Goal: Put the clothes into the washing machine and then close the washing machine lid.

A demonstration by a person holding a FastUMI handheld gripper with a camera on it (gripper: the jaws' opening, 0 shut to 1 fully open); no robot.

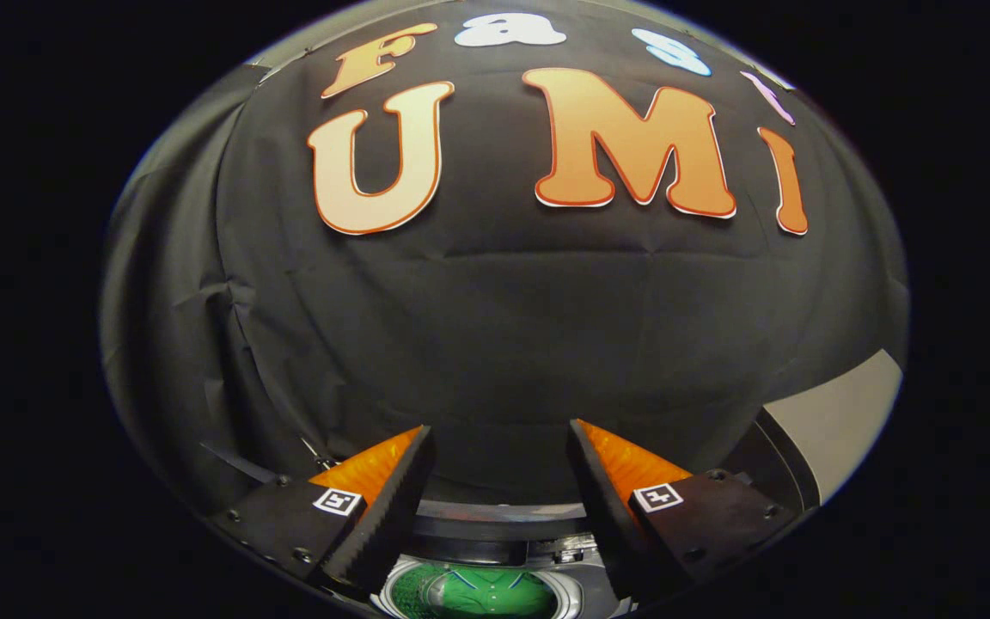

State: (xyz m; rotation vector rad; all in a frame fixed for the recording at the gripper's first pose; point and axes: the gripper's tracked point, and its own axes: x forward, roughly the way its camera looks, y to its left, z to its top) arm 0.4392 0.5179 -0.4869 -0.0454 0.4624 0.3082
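The jaws (499, 438) stand spread wide, with nothing between them; each finger is a wedge with a ridged, toothed inner face, and a small square black-and-white marker (338, 501) sits on the block at the base of each. Through the gap between them shows the booth's back wall (495, 318), a matte black cloth with faint fold creases and a few wrinkles gathered toward the left.

Below the fingers, close under their bases, lies the top of the washing machine (495, 520): a dark, curved rim band runs from one finger to the other, smooth and slightly glossy. Beneath that band is the round drum opening (568, 593), ringed in shiny pale metal or plastic. Inside the drum sits a green garment (478, 593), soft cloth with light stitching or trim lines across it; it lies nearly centred under the gap between the jaws, a little nearer the left finger, and well below the fingertips. The jaws do not touch it. The lid itself cannot be made out with certainty.

To the right, beyond the right finger, a flat pale-grey panel (839, 421) meets the black cloth at an angle.
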